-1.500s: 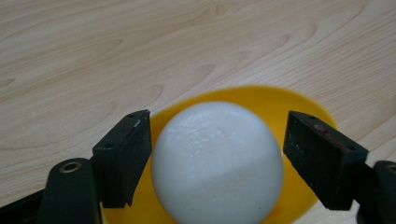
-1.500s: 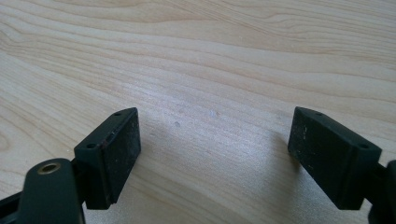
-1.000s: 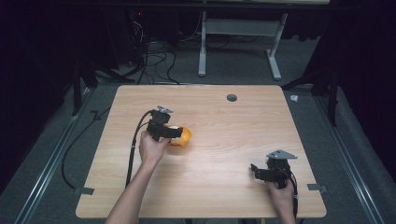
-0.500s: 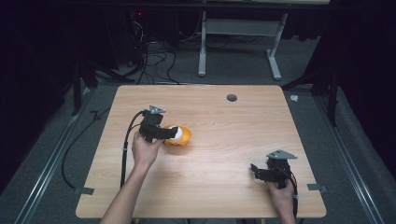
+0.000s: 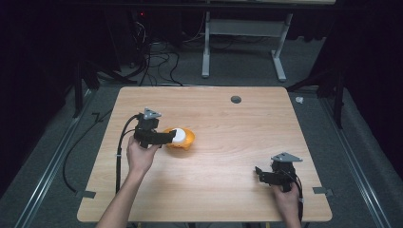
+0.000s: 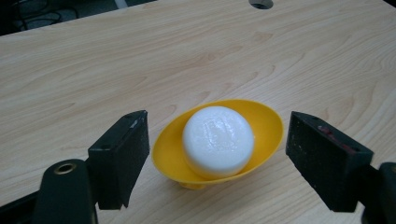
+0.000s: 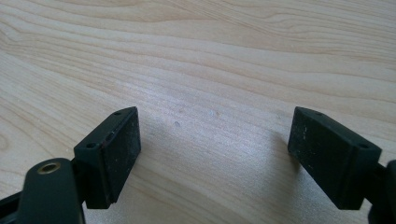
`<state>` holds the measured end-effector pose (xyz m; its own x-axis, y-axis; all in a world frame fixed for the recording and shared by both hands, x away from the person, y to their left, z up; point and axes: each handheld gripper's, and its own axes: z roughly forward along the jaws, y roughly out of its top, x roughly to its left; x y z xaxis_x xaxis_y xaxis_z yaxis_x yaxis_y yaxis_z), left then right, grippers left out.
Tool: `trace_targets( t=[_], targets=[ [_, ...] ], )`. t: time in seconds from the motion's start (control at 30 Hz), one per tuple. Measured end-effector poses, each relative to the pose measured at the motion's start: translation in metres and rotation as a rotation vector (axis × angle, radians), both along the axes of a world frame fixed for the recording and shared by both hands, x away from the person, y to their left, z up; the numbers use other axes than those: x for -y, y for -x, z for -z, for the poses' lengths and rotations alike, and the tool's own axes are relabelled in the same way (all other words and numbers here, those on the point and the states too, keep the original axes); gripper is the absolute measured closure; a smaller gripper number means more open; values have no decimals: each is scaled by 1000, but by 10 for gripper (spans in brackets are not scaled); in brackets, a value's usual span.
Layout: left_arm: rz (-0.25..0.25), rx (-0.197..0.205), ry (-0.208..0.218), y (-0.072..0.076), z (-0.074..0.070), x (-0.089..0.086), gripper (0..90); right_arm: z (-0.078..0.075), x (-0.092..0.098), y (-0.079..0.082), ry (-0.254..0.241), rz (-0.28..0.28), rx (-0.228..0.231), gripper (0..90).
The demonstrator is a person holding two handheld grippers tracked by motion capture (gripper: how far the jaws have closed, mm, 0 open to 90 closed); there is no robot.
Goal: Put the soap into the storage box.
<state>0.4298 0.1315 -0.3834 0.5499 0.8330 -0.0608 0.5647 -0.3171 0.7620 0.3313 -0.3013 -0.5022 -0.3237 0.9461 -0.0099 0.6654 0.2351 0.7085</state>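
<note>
A small yellow bowl (image 6: 261, 126) stands on the wooden table (image 5: 223, 123) left of centre, with a round white puck-shaped object (image 6: 218, 139) lying in it. My left gripper (image 6: 217, 161) is open, its jaws spread wide on either side of the bowl and apart from it. In the high view the yellow bowl (image 5: 186, 138) sits just right of the left gripper (image 5: 167, 138), and the white object (image 5: 178, 135) shows at the jaw tips. My right gripper (image 5: 258, 174) rests low near the table's front right, open over bare wood (image 7: 215, 116) with nothing between its jaws.
A round grommet hole (image 5: 235, 99) sits in the table near the far edge. Beyond the table stand a white desk frame (image 5: 240, 42) and loose cables (image 5: 152, 61) on the dark floor. A black cable (image 5: 119, 156) trails from the left gripper over the table's left side.
The left hand and gripper have drawn back a little to the left, away from the bowl, which stays in place. The right gripper has not moved.
</note>
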Motion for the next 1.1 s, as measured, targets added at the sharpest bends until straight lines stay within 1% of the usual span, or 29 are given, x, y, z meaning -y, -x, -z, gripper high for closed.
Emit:
trace_targets(
  t=[0.13, 0.27, 0.3, 0.47, 0.5, 0.7, 0.77, 0.83, 0.9, 0.93, 1.0, 1.1],
  targets=[
    [0, 5, -4, 5, -2, -5, 222, 0, 0, 0, 1, -1, 1, 179],
    [-7, 15, 7, 14, -6, -13, 221, 0, 0, 0, 2, -3, 2, 180],
    [-7, 15, 7, 14, -6, -13, 222, 0, 0, 0, 2, -3, 2, 180],
    [-23, 20, 20, 25, -8, -24, 220, 0, 0, 0, 0, -3, 2, 179],
    [-23, 20, 20, 25, -8, -24, 220, 0, 0, 0, 0, -3, 2, 179],
    [-37, 24, 29, 38, -8, -39, 219, 0, 0, 0, 0, -5, 0, 178],
    [-38, 27, 30, 40, -9, -42, 219, 0, 0, 0, 0, -5, 1, 178],
    [-44, 32, 39, 45, -9, -48, 219, 0, 0, 1, 1, -9, 0, 178],
    [-56, 33, 50, 49, -8, -55, 218, 0, 0, 1, -1, -7, -1, 178],
    [-56, 33, 50, 49, -8, -55, 219, 0, 0, 1, -1, -7, -1, 178],
    [-71, 22, 59, 52, -7, -62, 218, 0, 0, 1, -2, -6, -2, 178],
    [-84, 26, 65, 58, -5, -67, 216, 0, 0, 1, -3, -6, -1, 177]
  ],
)
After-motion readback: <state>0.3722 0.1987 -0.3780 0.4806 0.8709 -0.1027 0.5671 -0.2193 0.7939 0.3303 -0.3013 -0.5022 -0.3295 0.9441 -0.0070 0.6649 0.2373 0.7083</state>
